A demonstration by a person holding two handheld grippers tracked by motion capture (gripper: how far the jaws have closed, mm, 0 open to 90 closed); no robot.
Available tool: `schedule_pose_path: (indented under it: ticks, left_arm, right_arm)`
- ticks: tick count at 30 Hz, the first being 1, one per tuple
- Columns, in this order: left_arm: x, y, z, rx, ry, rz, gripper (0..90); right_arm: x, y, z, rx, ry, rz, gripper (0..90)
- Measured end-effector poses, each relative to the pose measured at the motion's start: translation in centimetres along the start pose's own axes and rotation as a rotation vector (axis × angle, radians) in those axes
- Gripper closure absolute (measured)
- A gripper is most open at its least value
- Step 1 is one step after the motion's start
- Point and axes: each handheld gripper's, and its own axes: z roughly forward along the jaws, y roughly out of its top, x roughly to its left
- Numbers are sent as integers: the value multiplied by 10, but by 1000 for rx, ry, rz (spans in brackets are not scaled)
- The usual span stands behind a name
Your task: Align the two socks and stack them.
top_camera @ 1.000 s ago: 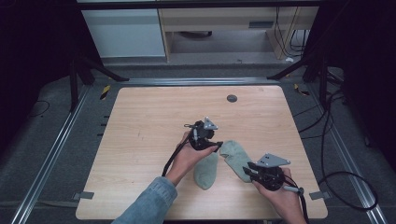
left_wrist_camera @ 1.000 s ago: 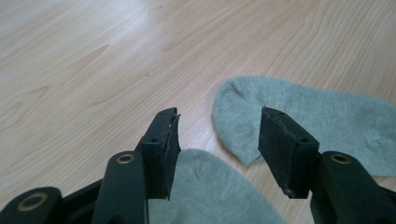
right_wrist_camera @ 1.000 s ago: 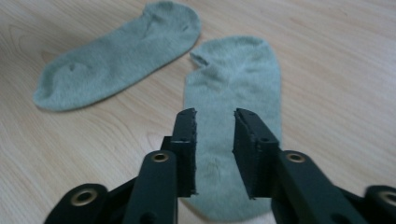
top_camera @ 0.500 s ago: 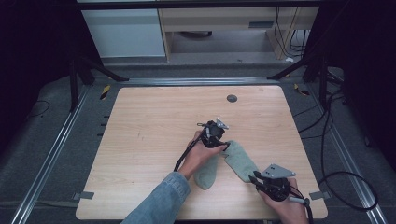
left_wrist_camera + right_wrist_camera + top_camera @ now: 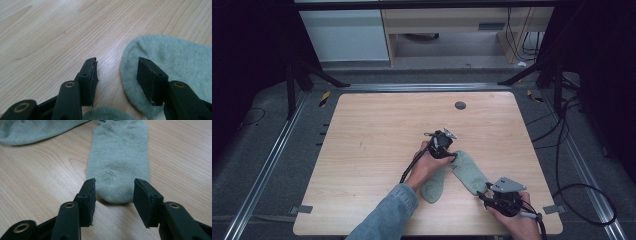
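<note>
A pale wooden table [image 5: 377,150] stands in a dim workspace, with dark floor mats and metal rails around it and a white cabinet beyond the far edge. You have two grey-green socks laid on it in front of you, meeting in a shallow V near the table's near right part: the right sock [image 5: 471,171] runs diagonally toward your right hand, and the left sock [image 5: 434,184] lies just beside your left forearm in its denim sleeve [image 5: 387,212]. Your left gripper [image 5: 451,151] sits at the top of the V, jaws about half open; in the left gripper view one pad [image 5: 149,81] hovers over the rounded end of a sock [image 5: 172,65] while the other stands over bare wood, so nothing is pinched. Your right gripper [image 5: 484,190] is at the lower end of the right sock; its jaws have just been opening, and in the right gripper view they stand on either side of the sock's rounded tip [image 5: 120,167] without pressing it. So both tools are placed at opposite ends of one sock but neither holds it. Judging by this, the work looks early: the socks are flat and side by side, not yet stacked, folded or paired, and you will need to close on the fabric before anything moves.
</note>
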Motion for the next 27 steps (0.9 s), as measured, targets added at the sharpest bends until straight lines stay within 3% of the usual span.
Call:
schedule_pose_path:
  ticks: [8,19,27]
  left_arm:
    - [-1,1,1,-5,-5,13,573]
    - [-9,3,2,3,-52,37,852]
    - [-5,5,-6,-8,-47,12,887]
  right_arm:
    - [-2,1,8,24,12,-12,565]
    - [-7,-1,7,21,17,-11,787]
    - [-9,6,4,13,29,-9,859]
